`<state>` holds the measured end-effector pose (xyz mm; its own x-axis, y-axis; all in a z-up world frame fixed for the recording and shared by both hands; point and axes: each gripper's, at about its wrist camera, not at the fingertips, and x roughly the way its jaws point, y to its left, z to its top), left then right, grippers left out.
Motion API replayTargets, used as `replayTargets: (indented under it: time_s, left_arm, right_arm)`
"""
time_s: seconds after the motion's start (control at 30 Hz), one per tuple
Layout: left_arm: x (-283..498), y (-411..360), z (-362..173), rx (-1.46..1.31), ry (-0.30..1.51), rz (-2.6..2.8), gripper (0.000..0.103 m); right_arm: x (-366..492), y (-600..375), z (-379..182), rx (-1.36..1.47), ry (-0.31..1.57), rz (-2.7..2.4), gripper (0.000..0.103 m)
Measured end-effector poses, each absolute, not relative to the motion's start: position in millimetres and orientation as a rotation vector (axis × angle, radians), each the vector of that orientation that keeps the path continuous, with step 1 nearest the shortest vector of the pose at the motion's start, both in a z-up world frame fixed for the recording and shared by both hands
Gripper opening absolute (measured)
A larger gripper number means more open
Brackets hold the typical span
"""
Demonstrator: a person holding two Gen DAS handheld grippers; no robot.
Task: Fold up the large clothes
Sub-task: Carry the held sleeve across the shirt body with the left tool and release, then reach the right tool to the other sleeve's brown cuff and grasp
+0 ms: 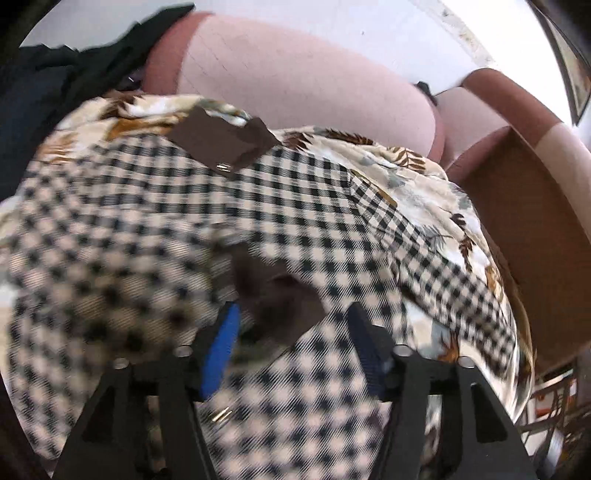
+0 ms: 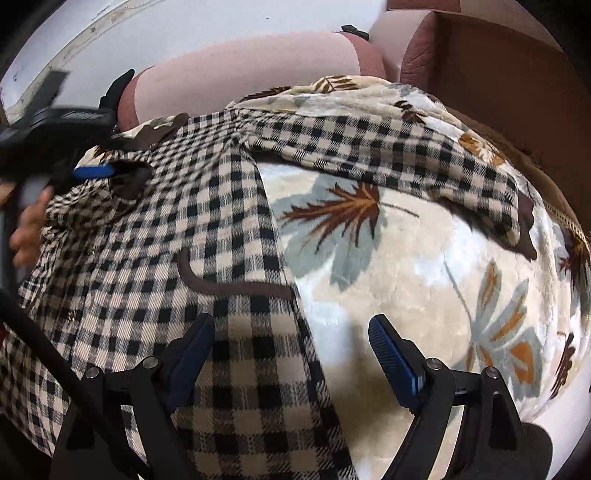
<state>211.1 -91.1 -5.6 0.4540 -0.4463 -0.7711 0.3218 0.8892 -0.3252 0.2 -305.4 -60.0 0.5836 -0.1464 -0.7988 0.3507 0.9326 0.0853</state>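
Lying across a plush blanket (image 2: 399,295) printed with brown and grey leaves is the checked garment (image 2: 236,229), a black-and-cream piece with brown trim along a pocket edge and at the cuff. One sleeve (image 2: 406,155) stretches out to the right over the blanket, ending in a brown cuff. The body of the garment runs down the left side, rumpled near the collar.

Support surface: the blanket covers a sofa seat. Pink back cushions (image 1: 295,81) with darker rose piping rise behind it, and a brown armrest (image 1: 524,206) bounds the seat on one side. A white wall (image 1: 388,33) stands behind the sofa. Dark clothing (image 1: 48,85) is heaped at the far corner of the cushions.

Left hand-held gripper (image 1: 291,325): jaws apart, blue pads visible on both fingers, poised just over a brown flap (image 1: 280,295) of the garment; the pads do not press on it. The left wrist view is blurred, so finer contact cannot be judged. In the right wrist view the same tool shows at the left edge near the collar, with part of a person's hand (image 2: 29,229) behind it.

Right hand-held gripper (image 2: 291,339): jaws apart, empty, hovering above the garment's edge where the checked cloth meets bare blanket.
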Motion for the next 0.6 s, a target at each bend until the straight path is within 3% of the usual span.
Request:
replayTargets:
  time_s: [0.07, 0.27, 0.6]
  left_arm:
    - [193, -64, 1, -0.122, 0.959, -0.445, 0.073]
    - [175, 27, -5, -0.059, 0.887, -0.2, 0.073]
    - [190, 114, -25, -0.272, 0.908, -0.141, 0.073]
  right_arm:
    - [12, -303, -52, 0.241, 0.892, -0.266, 0.089]
    - [80, -285, -35, 0.265, 0.883, -0.106, 0.089]
    - [211, -236, -35, 0.169, 0.93, 0.046, 0.089]
